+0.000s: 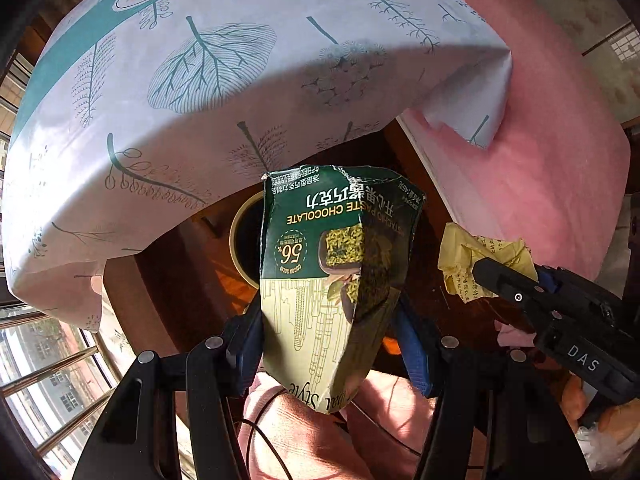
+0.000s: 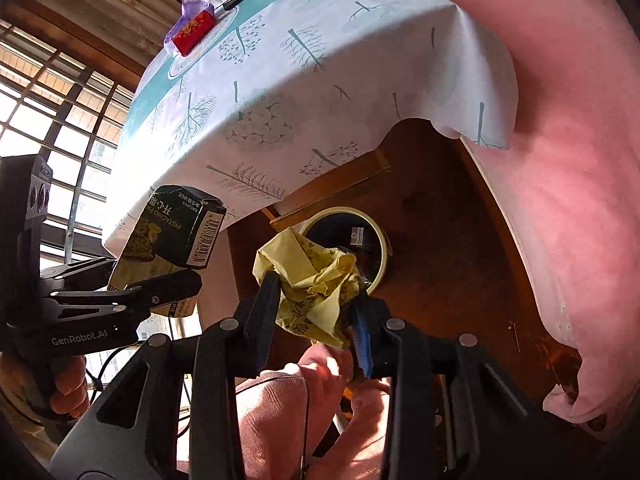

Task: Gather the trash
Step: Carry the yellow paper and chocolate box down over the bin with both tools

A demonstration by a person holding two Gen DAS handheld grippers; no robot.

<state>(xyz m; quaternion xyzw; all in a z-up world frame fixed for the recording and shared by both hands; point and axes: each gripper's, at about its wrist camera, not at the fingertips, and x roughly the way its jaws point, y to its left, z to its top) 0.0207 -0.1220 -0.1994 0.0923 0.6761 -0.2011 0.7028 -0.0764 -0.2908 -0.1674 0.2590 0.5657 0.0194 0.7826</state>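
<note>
Below the cloth-draped worktop (image 1: 240, 80), the left gripper (image 1: 332, 332) held its fingers clamped on a crushed chocolate box (image 1: 336, 264) above a half-hidden bin (image 2: 360, 240); the right gripper (image 2: 316, 304) pinched crumpled yellow paper (image 2: 312, 280).

Black left hand-held gripper (image 1: 332, 344) with blue pads, silver rivets, right hand-held gripper (image 2: 316, 304) alike, pink trousers (image 2: 276, 412)

A leaf-printed tablecloth (image 2: 304, 92) drapes the table, bearing a red packet (image 2: 193, 33); pink fabric (image 2: 560, 160) hangs beside it.
</note>
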